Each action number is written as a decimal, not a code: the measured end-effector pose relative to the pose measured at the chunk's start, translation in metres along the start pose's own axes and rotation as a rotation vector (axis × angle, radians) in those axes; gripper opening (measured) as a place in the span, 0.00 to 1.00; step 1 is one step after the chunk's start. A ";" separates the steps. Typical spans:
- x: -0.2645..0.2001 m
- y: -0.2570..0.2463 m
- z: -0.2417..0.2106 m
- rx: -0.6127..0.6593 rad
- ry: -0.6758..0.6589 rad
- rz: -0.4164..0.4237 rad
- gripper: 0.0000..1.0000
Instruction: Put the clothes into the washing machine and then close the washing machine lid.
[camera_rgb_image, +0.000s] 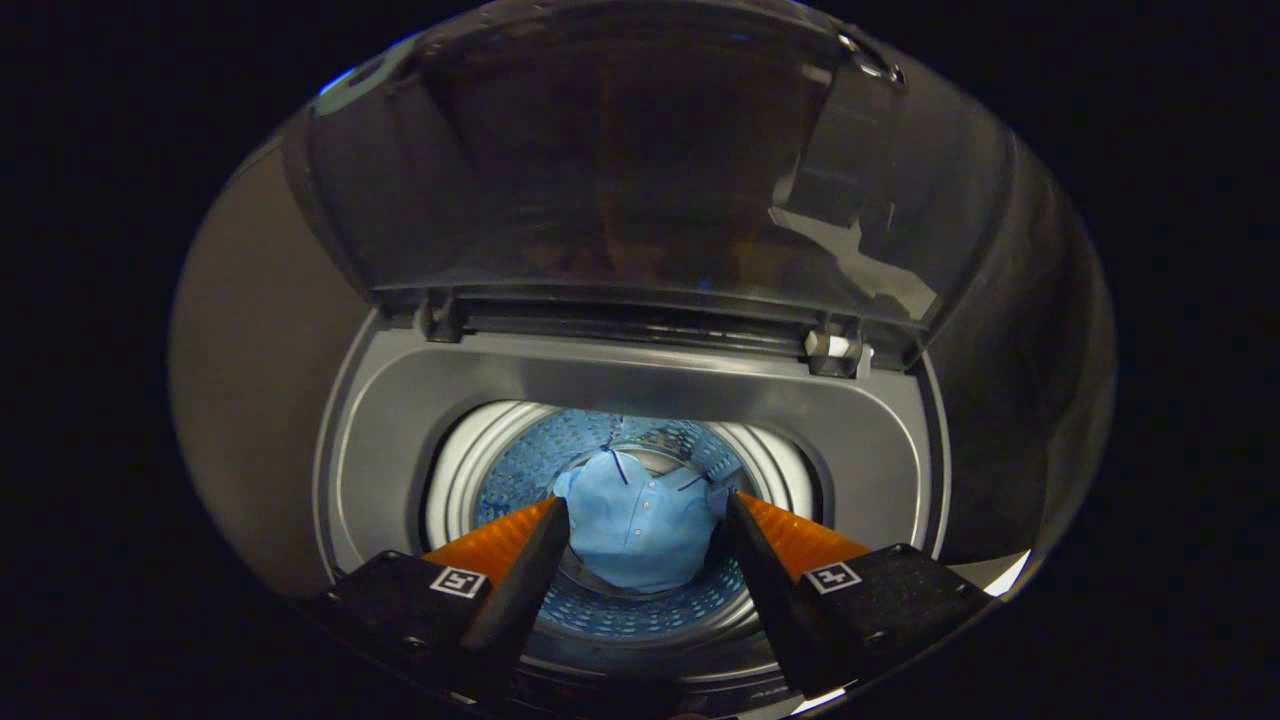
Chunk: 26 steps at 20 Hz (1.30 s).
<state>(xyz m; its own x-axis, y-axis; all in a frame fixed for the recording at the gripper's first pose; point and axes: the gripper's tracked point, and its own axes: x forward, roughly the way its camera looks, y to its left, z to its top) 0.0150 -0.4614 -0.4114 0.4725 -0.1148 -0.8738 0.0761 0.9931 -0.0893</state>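
Right up close, the gripper (645, 520) hangs over the mouth of the washing machine (400, 400), its two fingers (525, 570) pointing down into the opening. The jaws stand apart, wide open, with nothing pressed between them. Each finger base carries a small square marker (457, 581).

Down in the drum (530, 450), between and just beyond the fingertips, lies the light blue shirt (635, 530), bunched up on the drum floor. You can make out a row of small buttons down its front and a couple of dark thin lines near its upper edge. Neither finger touches the cloth; it sits well below them. The drum wall around it is perforated and glows bluish, ringed by a pale band at the top of the tub.

A grey top panel frames the round opening. Beyond it, the lid (620, 160) stands raised, tilted back on its hinges (835, 348), smoky and see-through, with pale reflections on its right side. So the shirt is in, lid not yet down.
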 end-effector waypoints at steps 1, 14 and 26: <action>-0.011 0.002 0.003 -0.011 -0.025 0.001 0.99; -0.175 0.024 0.247 0.058 -0.653 0.101 0.98; -0.115 0.001 0.271 0.066 -0.628 -0.010 1.00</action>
<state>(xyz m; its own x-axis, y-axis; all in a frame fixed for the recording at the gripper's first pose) 0.1986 -0.4536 -0.1813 0.8954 -0.1367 -0.4239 0.1280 0.9906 -0.0490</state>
